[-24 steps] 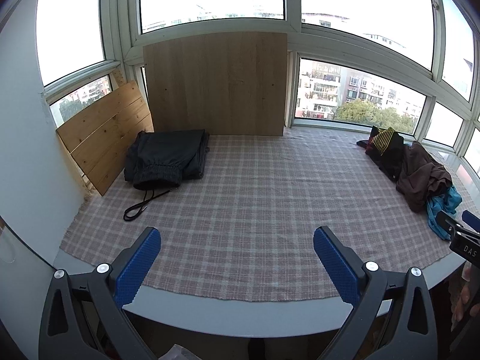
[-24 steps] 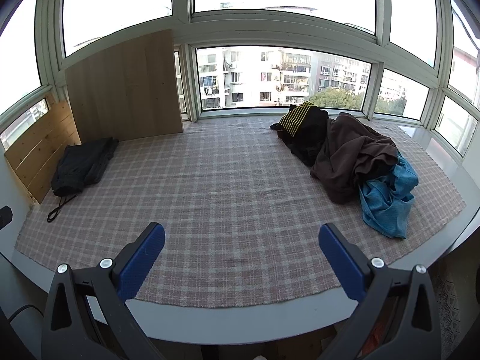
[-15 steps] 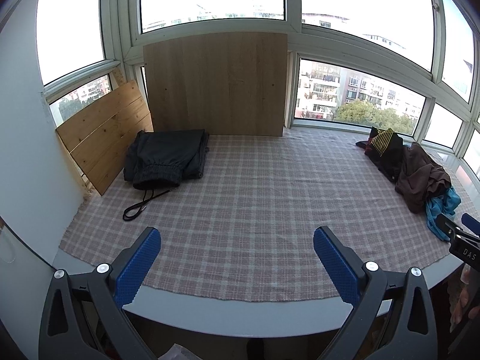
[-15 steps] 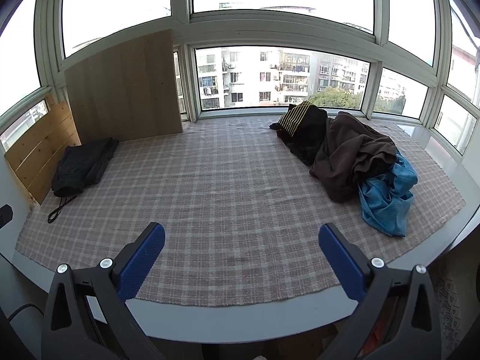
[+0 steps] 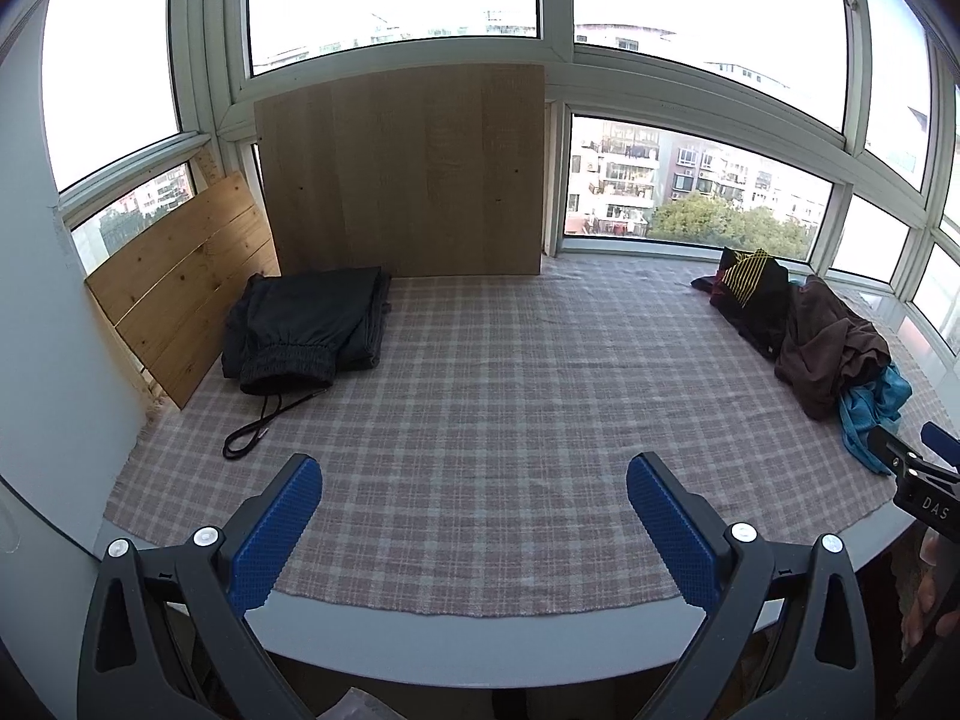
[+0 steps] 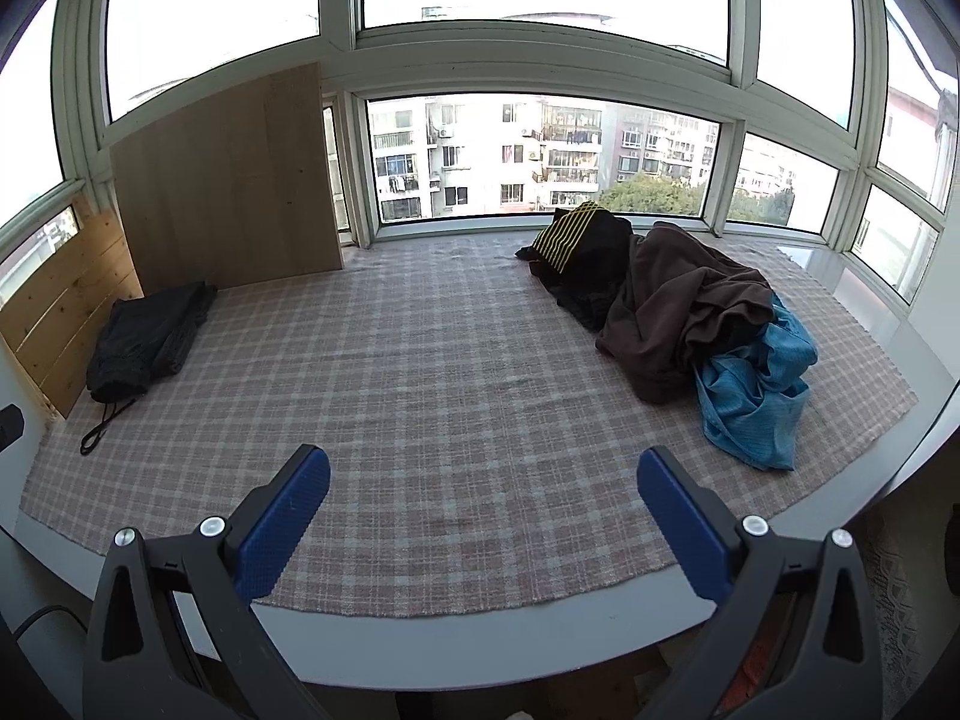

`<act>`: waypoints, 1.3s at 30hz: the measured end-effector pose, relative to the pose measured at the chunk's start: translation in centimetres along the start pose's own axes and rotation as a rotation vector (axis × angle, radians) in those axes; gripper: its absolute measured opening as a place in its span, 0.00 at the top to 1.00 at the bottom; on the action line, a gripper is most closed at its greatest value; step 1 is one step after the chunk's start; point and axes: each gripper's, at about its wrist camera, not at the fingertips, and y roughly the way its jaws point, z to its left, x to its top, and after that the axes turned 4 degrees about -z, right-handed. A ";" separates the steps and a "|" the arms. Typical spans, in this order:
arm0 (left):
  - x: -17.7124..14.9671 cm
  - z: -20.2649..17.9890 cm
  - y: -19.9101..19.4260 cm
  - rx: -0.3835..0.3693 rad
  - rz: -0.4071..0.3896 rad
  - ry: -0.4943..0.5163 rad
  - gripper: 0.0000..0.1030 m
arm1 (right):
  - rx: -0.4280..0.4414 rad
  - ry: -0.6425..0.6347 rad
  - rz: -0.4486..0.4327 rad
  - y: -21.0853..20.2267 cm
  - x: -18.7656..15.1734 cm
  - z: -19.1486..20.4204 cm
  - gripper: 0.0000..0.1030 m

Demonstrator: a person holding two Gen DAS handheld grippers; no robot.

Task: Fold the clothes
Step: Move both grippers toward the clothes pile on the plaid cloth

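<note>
Clothes lie in two groups on the plaid cloth (image 6: 456, 396) that covers the window platform, and the tall wooden board (image 5: 408, 174) leaning against the glass serves as the landmark. Directly in front of that board, at its left end, sit the folded black trousers (image 5: 306, 321), their drawstring (image 5: 258, 426) trailing toward the platform's near edge; a slatted wooden panel (image 5: 180, 282) leans just left of them. Well to the board's right is the unfolded heap: a black garment with yellow stripes (image 6: 582, 246) farthest back, a brown garment (image 6: 672, 306) touching it, and a blue garment (image 6: 756, 402) nearest. The left gripper (image 5: 474, 510) hangs over the cloth's near edge with fingers spread wide, holding nothing. The right gripper (image 6: 483, 504) is likewise spread apart and empty, short of the heap.
</note>
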 end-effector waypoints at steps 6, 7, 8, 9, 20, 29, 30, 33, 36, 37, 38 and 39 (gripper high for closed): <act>0.8 -2.1 0.7 -0.046 -0.008 0.043 0.01 | -0.041 0.031 -0.005 0.0 0.2 -1.6 0.00; 0.9 -2.5 0.8 -0.055 -0.008 0.050 0.00 | -0.048 0.035 -0.006 0.0 0.2 -1.9 0.00; 1.1 -2.9 1.0 -0.064 -0.008 0.058 0.00 | -0.055 0.040 -0.007 0.0 0.3 -2.1 0.00; 1.3 -3.3 1.1 -0.072 -0.009 0.065 0.01 | -0.062 0.045 -0.008 0.0 0.3 -2.4 0.00; 2.7 -7.4 2.9 -0.172 -0.014 0.145 0.00 | -0.150 0.109 -0.011 0.3 0.5 -5.7 0.00; 4.5 -10.9 5.1 -0.269 -0.015 0.226 0.00 | -0.239 0.181 -0.035 0.2 0.5 -8.1 0.00; 4.7 -11.3 5.3 -0.282 -0.014 0.235 0.00 | -0.250 0.190 -0.035 0.2 0.5 -8.3 0.00; 5.1 -12.3 6.1 -0.319 -0.015 0.264 0.00 | -0.283 0.220 -0.031 0.3 0.5 -8.8 0.00; 5.6 -13.2 7.0 -0.352 -0.013 0.288 0.00 | -0.315 0.240 -0.026 0.5 0.6 -9.0 0.00; 5.8 -13.4 7.3 -0.362 -0.012 0.293 0.00 | -0.324 0.245 -0.026 0.5 0.6 -9.0 0.00; 5.9 -13.6 7.5 -0.371 -0.011 0.298 0.00 | -0.332 0.249 -0.026 0.6 0.7 -9.1 0.00; 6.0 -13.7 7.7 -0.380 -0.011 0.302 0.00 | -0.340 0.253 -0.025 0.7 0.7 -9.1 0.00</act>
